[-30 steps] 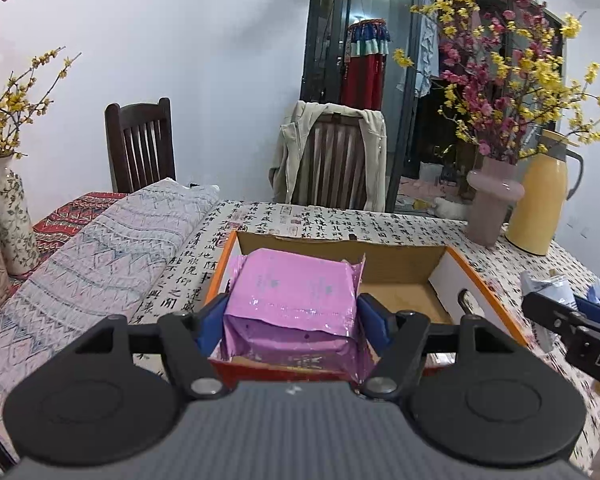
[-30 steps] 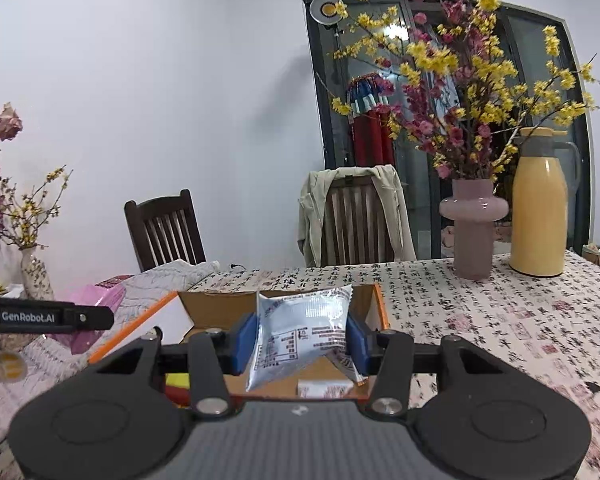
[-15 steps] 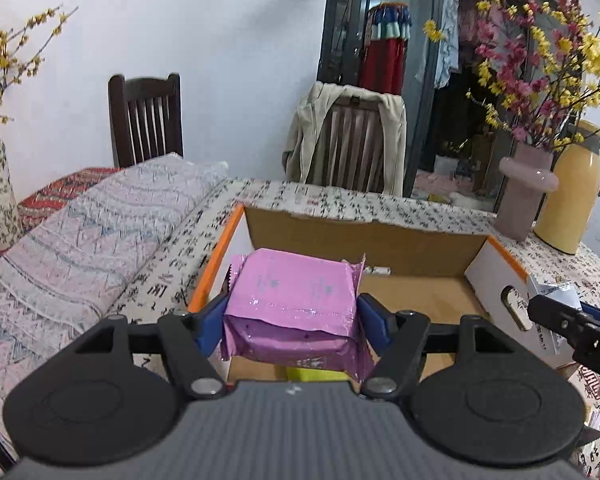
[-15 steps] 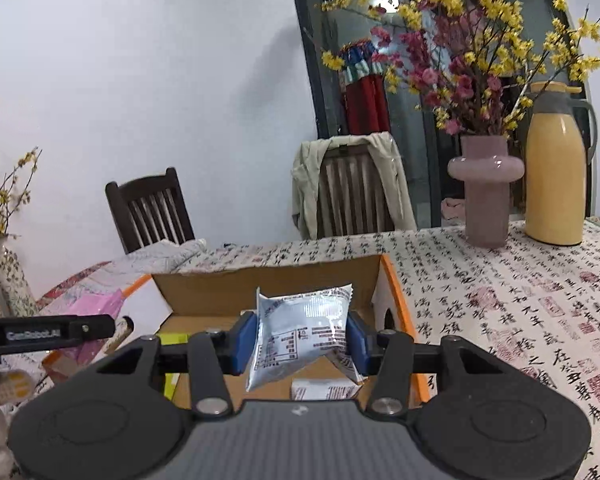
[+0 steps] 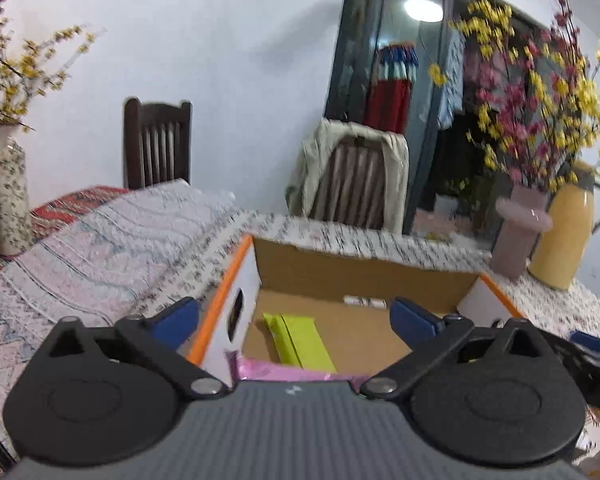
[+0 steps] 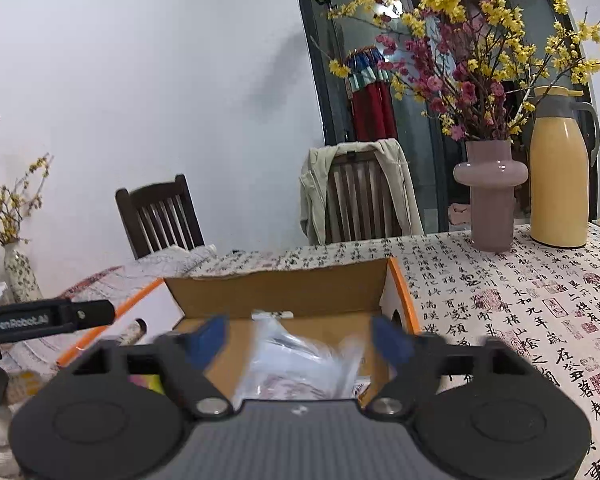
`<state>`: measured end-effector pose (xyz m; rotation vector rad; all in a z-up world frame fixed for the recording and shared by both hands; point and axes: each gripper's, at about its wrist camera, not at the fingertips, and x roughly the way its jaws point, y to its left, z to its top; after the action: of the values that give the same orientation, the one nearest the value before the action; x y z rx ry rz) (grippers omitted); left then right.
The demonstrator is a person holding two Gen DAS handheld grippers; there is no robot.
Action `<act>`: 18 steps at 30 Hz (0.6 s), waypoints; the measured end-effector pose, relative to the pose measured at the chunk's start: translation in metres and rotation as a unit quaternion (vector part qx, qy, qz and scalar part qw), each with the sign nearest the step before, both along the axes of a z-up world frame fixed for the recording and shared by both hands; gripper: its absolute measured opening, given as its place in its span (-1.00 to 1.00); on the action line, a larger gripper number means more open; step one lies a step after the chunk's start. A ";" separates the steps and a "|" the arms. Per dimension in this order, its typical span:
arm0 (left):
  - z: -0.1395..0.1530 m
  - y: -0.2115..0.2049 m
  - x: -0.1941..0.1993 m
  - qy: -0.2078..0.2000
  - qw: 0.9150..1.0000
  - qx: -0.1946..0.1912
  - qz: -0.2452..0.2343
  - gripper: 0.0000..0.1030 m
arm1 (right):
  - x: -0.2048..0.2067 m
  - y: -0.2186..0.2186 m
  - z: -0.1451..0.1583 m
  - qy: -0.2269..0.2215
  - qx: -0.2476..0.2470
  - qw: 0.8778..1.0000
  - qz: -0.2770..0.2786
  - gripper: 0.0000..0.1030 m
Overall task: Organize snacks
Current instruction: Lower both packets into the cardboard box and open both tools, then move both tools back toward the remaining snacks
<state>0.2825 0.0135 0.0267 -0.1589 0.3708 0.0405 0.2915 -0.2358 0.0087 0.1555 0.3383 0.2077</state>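
An open cardboard box [image 5: 364,276] with orange edges sits on the table. My left gripper [image 5: 296,318] hangs over its near edge, jaws opening wide, nothing between the blue pads. The pink packet [image 5: 284,372] lies below them inside the box, only a strip showing, beside a yellow-green packet [image 5: 300,342]. My right gripper [image 6: 300,338] is over the same box [image 6: 276,292], jaws opening. The silver-white snack bag [image 6: 300,360] is blurred and dropping free between the pads, touching neither.
A pink vase [image 6: 490,196] of flowers and a yellow thermos jug [image 6: 558,168] stand at the back right. A folded patterned cloth [image 5: 100,248] lies left of the box. Two chairs stand behind the table. The other gripper's arm [image 6: 44,318] shows at left.
Both grippers have opened and let go. The pink packet dropped out of the left jaws into the box; the silver bag is falling from the right jaws. Both hands sank slightly.
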 end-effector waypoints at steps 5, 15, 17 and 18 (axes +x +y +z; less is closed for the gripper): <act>0.002 -0.001 0.000 -0.003 1.000 0.005 0.004 1.00 | -0.009 -0.003 0.004 -0.020 0.009 1.000 -0.009 1.00; 0.024 0.001 -0.024 -0.028 1.000 -0.002 0.000 1.00 | -0.018 -0.004 0.012 -0.037 0.010 0.999 -0.013 1.00; 0.033 0.003 -0.036 -0.040 0.999 -0.006 -0.004 1.00 | -0.028 -0.005 0.018 -0.047 0.009 0.999 -0.013 1.00; 0.036 0.005 -0.042 -0.044 0.999 -0.006 -0.006 1.00 | -0.034 -0.005 0.021 -0.052 0.007 0.999 -0.012 1.00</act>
<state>0.2405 0.0186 0.0629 -0.1696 0.2845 0.0203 0.2578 -0.2411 0.0301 0.1614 0.2319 0.1937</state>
